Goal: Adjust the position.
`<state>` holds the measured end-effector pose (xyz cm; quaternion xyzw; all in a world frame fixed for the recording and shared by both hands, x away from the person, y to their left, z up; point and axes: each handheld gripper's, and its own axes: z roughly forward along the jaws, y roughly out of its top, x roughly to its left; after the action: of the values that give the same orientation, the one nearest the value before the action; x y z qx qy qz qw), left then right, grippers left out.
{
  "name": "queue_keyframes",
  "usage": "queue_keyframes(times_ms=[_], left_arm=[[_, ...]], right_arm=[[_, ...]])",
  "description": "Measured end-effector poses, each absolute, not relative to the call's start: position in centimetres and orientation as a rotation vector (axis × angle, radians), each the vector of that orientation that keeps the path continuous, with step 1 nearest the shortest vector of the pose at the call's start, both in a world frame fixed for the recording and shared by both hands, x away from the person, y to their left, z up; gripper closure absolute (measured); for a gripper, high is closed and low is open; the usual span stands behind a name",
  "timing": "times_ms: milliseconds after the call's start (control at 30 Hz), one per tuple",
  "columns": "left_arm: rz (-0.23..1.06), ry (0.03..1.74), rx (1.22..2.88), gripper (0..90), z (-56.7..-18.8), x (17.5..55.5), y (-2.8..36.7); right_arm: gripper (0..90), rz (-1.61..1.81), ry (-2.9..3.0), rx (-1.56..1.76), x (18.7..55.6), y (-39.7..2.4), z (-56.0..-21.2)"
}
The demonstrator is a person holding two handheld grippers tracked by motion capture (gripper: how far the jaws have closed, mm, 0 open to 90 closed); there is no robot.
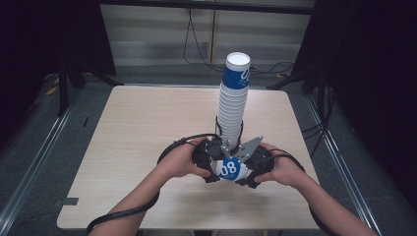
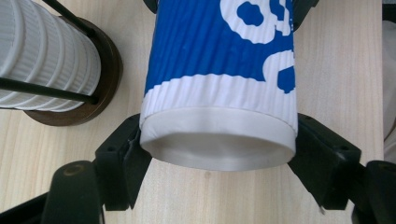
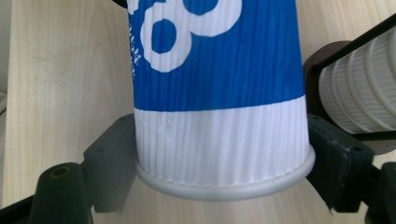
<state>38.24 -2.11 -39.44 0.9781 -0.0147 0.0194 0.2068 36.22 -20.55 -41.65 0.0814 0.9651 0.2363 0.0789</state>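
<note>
Here, low over the tabletop (image 1: 147, 128), just in front of the tall cup stack (image 1: 232, 105) on its brown stand (image 2: 109, 70): a blue-and-white paper cup (image 1: 229, 168) lying sideways, base end clamped by the left gripper (image 1: 212, 164), rim end clamped by the right gripper (image 1: 248, 169); fingers (image 2: 122, 163) pressed against both sides.

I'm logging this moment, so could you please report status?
Both tools clamp one blue-and-white ribbed paper cup, one at each end. Tall cup stack just behind.
</note>
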Motion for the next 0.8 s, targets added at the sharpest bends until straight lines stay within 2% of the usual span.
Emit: queue_keyframes(times_ms=[800], left_arm=[[-0.032,-0.005,2.687,29.9,-40.5,38.5,-1.4]], right_arm=[[17.9,0.792,2.887,0.200,36.1,-20.5,-40.9]])
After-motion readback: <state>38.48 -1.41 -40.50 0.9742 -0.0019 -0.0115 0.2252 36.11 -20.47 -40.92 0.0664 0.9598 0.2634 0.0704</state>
